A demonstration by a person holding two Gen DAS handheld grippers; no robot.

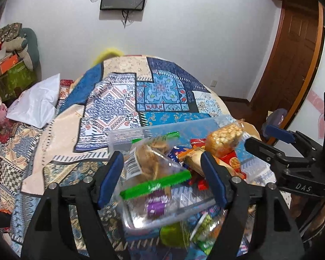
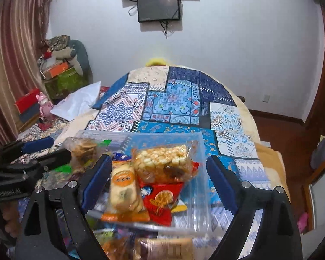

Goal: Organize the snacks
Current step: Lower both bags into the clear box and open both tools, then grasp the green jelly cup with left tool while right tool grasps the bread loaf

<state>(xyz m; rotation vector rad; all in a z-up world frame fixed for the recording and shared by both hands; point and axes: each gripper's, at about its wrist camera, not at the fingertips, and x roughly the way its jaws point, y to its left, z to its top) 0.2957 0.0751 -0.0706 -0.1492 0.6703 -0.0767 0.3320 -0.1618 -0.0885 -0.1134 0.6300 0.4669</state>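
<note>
A clear plastic bin (image 1: 127, 134) (image 2: 200, 173) stands on the patterned table and holds several snack packs. A clear bag of chips with green seals (image 1: 153, 162) (image 2: 84, 149) lies at its left. A puffed-rice bar (image 1: 224, 138) (image 2: 162, 164) lies on top, over a red pack (image 2: 160, 197) and a pack of round biscuits (image 2: 122, 190). My left gripper (image 1: 162, 177) is open, its fingers either side of the chip bag. My right gripper (image 2: 160, 184) is open, its fingers either side of the biscuit and rice packs. Neither grips anything.
More loose snacks lie at the near table edge: green packs (image 1: 184, 234) and a brown box (image 2: 164, 249). A white bag (image 1: 36, 104) lies on a side surface at left. Stacked boxes and cushions (image 2: 60, 69) stand at back left. A wooden door (image 1: 292, 54) is at right.
</note>
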